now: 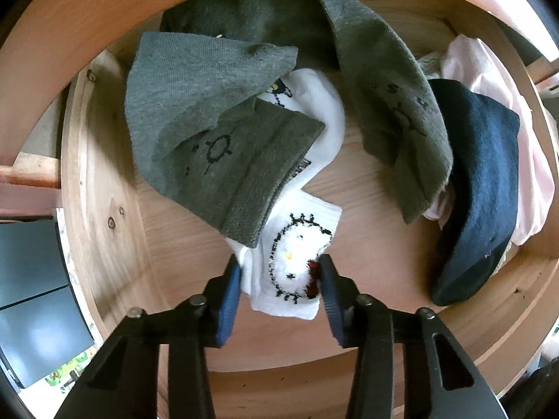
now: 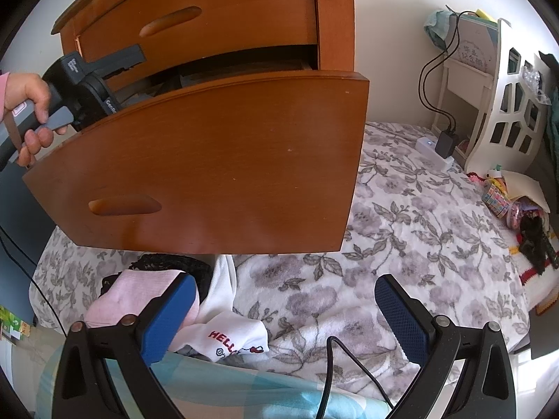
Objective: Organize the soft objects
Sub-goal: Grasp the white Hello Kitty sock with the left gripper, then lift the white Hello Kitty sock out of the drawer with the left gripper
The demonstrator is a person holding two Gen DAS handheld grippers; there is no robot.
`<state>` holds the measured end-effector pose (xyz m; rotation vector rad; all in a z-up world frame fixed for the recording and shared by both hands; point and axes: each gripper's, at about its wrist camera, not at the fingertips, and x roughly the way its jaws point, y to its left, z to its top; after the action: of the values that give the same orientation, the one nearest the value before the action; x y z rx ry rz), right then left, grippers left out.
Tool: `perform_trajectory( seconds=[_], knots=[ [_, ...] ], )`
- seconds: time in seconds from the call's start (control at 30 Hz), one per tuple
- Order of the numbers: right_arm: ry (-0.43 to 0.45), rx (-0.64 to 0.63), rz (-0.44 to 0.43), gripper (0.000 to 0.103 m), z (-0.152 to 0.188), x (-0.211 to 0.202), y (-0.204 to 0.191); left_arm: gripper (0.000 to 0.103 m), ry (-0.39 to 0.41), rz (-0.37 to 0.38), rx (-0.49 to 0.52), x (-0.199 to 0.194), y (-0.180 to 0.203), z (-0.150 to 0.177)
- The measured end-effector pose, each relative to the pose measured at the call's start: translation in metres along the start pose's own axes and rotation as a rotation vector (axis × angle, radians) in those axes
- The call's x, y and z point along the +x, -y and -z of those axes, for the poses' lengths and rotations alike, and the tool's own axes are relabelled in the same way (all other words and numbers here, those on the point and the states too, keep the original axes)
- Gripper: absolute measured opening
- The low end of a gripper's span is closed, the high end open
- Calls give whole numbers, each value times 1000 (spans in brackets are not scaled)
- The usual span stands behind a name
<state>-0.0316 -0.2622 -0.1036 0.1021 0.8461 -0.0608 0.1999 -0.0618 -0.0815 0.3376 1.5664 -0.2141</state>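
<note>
low in the frame, the left hand-held gripper [image 1: 279, 279] pinches the white sock [image 1: 297, 265] over the drawer [image 1: 104, 181] floor, apparently to shift it; the right hand-held gripper [image 2: 283, 317] idles open above the bed [image 2: 401, 216].

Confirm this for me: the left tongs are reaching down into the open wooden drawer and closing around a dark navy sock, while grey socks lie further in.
Not quite. The left tongs straddle the white sock with the knitted character face, not the dark navy sock, which lies apart at the drawer's right side. The grey socks do lie further in. The left wrist view shows this.
</note>
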Motion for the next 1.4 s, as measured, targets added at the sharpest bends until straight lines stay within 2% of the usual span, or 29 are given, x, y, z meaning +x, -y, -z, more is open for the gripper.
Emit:
perform_trajectory(
  seconds=[0.1, 0.3, 0.53, 0.63, 0.8, 0.97, 1.3, 1.4],
  knots=[
    [0, -1, 5, 103, 0, 0, 0, 28, 12, 3, 7, 0, -6, 4],
    [3, -12, 17, 103, 0, -1, -3, 23, 61, 23, 1, -18, -12, 23],
    [2, -21, 28, 103, 0, -2, -5, 22, 140, 75, -6, -38, -21, 49],
    [2, -25, 31, 103, 0, -2, -6, 22, 200, 147, -41, -49, -29, 64],
    [0, -36, 38, 103, 0, -2, -8, 22, 291, 208, -79, -64, -39, 86],
    [0, -44, 44, 103, -1, -2, -10, 22, 391, 302, -137, -83, -49, 112],
    [-3, -64, 56, 103, 0, -2, -14, 22, 521, 333, -167, -123, -62, 136],
    [-5, -67, 57, 103, 0, -2, -14, 22, 556, 342, -166, -125, -55, 132]
  ],
)
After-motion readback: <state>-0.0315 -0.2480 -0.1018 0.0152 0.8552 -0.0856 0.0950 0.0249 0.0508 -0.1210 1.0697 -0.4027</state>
